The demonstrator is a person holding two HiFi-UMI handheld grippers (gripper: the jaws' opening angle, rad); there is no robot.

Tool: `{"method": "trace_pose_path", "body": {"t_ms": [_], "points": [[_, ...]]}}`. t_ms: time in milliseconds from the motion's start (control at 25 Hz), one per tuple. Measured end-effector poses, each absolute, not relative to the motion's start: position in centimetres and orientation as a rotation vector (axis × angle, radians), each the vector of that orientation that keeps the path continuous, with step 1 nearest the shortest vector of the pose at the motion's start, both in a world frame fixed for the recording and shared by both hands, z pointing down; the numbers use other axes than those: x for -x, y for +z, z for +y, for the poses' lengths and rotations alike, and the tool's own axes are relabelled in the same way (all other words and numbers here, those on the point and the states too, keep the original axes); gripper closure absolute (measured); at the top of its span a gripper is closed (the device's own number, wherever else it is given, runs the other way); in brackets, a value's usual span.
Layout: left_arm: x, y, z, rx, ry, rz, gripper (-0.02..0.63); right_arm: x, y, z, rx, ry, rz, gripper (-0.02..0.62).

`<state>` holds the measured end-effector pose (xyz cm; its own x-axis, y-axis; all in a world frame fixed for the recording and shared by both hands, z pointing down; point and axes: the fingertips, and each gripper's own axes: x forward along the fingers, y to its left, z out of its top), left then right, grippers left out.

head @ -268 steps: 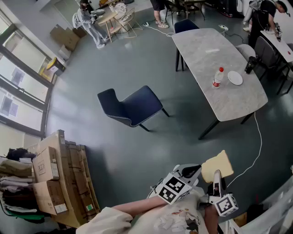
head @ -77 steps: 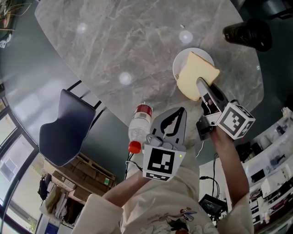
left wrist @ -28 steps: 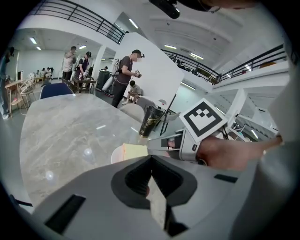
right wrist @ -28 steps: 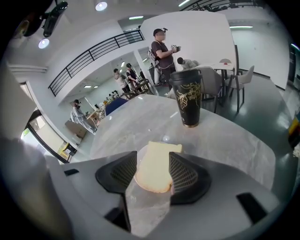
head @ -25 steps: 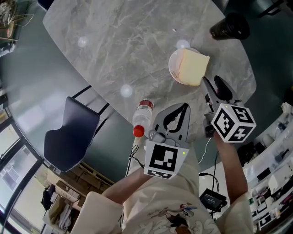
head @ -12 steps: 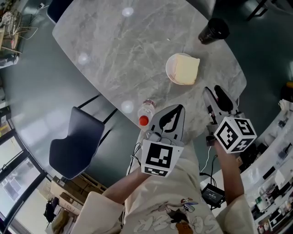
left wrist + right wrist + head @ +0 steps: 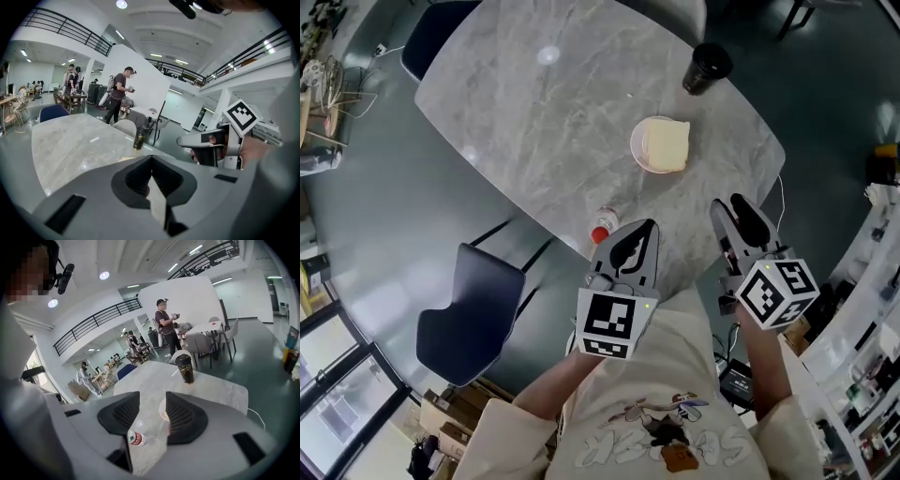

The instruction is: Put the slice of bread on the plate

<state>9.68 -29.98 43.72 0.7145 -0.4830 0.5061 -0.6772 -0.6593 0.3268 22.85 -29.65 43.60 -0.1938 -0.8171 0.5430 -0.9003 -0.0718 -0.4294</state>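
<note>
The pale slice of bread (image 7: 666, 144) lies flat on the small white plate (image 7: 637, 155) near the right end of the marble table (image 7: 544, 112). My right gripper (image 7: 737, 214) hangs off the table's near edge, well back from the plate. Its jaws are closing, and they still stand apart with nothing between them. In the right gripper view the plate (image 7: 162, 409) shows through that gap (image 7: 150, 414). My left gripper (image 7: 645, 227) is shut and empty, held over the table's edge beside a bottle (image 7: 603, 228). In the left gripper view its pads (image 7: 153, 164) meet.
A dark paper cup (image 7: 706, 66) stands beyond the plate at the table's far right. A clear bottle with a red cap (image 7: 135, 438) lies at the near edge. A dark blue chair (image 7: 473, 309) stands on the floor to the left. People (image 7: 119, 96) stand far behind the table.
Both grippers have lifted and drawn back from the table, which now looks smaller and farther. The bread stays on the plate. The right jaws have narrowed a little.
</note>
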Motion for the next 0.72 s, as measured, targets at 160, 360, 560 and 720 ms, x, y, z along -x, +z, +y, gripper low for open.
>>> {"method": "trace_pose_path", "body": {"t_ms": [160, 360, 560, 720], "points": [[-10.2, 44.3, -30.5, -2.415, 0.504, -0.879, 0.597, -23.3, 44.5, -29.8, -1.924, 1.168, -2.077, 0.438], [-9.7, 44.5, -29.9, -2.404, 0.475, -0.895, 0.597, -22.9, 44.3, -29.3, -1.949, 1.166, -2.102, 0.522], [-8.2, 43.3, -29.6, -2.401, 0.458, -0.916, 0.597, -21.1, 42.7, -28.3, -1.962, 1.180, -2.126, 0.589], [-9.0, 43.5, -29.1, -2.399, 0.438, -0.928, 0.597, -20.5, 43.7, -27.2, -1.916, 1.205, -2.150, 0.589]]}}
